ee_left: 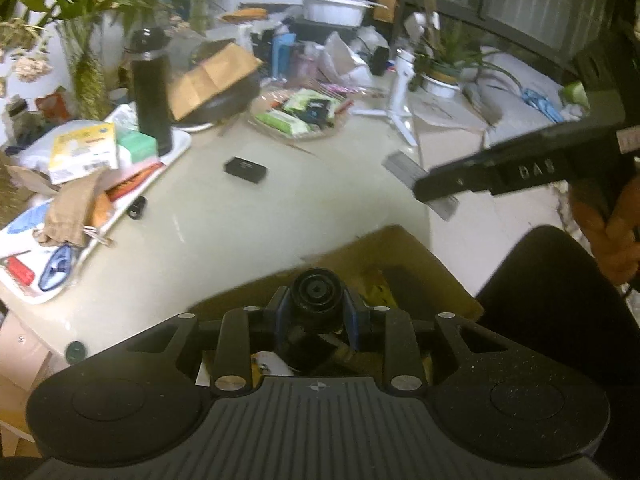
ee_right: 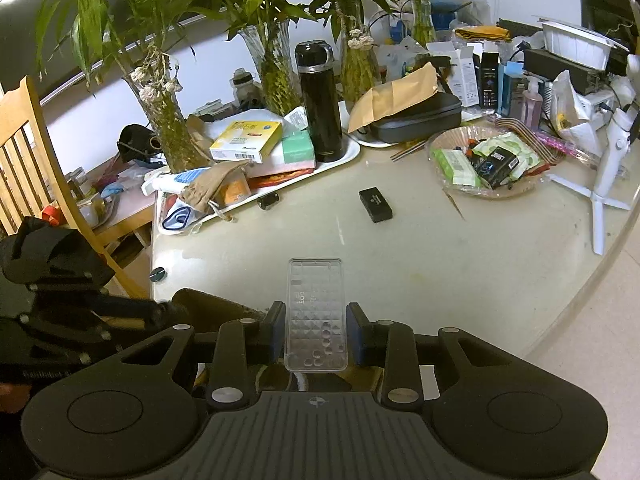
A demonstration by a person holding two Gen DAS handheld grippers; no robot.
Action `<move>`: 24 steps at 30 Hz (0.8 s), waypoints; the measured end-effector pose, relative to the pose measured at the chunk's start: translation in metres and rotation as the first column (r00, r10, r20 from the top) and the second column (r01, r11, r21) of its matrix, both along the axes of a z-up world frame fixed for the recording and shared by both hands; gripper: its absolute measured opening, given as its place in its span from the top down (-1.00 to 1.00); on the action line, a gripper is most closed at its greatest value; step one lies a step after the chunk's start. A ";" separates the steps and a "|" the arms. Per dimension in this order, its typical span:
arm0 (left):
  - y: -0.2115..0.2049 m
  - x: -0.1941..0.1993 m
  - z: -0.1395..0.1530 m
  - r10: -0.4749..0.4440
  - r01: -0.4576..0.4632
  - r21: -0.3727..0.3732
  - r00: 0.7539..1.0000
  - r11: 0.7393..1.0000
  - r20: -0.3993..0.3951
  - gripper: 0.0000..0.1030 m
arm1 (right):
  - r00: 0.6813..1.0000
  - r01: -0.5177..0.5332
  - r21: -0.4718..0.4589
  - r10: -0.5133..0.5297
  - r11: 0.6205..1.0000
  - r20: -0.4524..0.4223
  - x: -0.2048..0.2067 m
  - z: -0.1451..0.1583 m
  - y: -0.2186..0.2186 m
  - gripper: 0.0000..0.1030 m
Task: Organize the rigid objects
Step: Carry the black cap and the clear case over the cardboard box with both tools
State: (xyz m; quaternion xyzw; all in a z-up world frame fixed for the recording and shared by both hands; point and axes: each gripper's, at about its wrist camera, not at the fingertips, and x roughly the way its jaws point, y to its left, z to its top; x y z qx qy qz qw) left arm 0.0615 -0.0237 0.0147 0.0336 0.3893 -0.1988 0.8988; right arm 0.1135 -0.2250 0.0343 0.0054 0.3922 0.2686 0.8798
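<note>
Right claw (ee_right: 316, 334): pads clamped on a clear plastic case (ee_right: 316, 314), case sticking forward over the table (ee_right: 460, 264).
Left claw (ee_left: 318, 312): pads pinching a round black camera (ee_left: 317, 290), cardboard box (ee_left: 400, 256) right below.
Ahead of both: small black box (ee_right: 375, 204) lying loose, well apart.

Not much you can actually read here. From the left wrist camera, the black body of the other gripper (ee_left: 520, 172) on the right shows raised letters "DAS". From the right wrist camera, the yellow box (ee_right: 246, 140) far left on the desk has printing and a barcode, but it's too small to make out. Same for the small black box (ee_right: 375, 204) mid-desk: a tiny pale mark, unreadable.
</note>
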 end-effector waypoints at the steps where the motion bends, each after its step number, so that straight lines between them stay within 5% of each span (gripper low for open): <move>1: -0.003 0.000 -0.002 -0.011 0.011 -0.001 1.000 1.000 -0.004 0.45 | 1.000 0.000 0.001 0.000 1.000 0.000 0.000 0.000 0.000 0.32; 5: -0.014 -0.002 -0.007 -0.066 0.066 -0.010 0.998 0.998 -0.007 0.43 | 1.000 -0.001 0.001 0.001 1.000 -0.002 -0.003 0.000 -0.001 0.32; 9: -0.014 -0.008 -0.006 -0.062 0.062 -0.015 0.998 0.998 0.026 -0.05 | 1.000 0.000 -0.003 0.000 1.000 -0.007 -0.007 -0.002 -0.002 0.32; 24: 0.012 -0.018 -0.005 0.156 -0.159 0.069 0.987 0.985 0.048 -0.06 | 0.998 0.003 -0.012 -0.004 1.000 -0.056 -0.016 -0.017 -0.003 0.32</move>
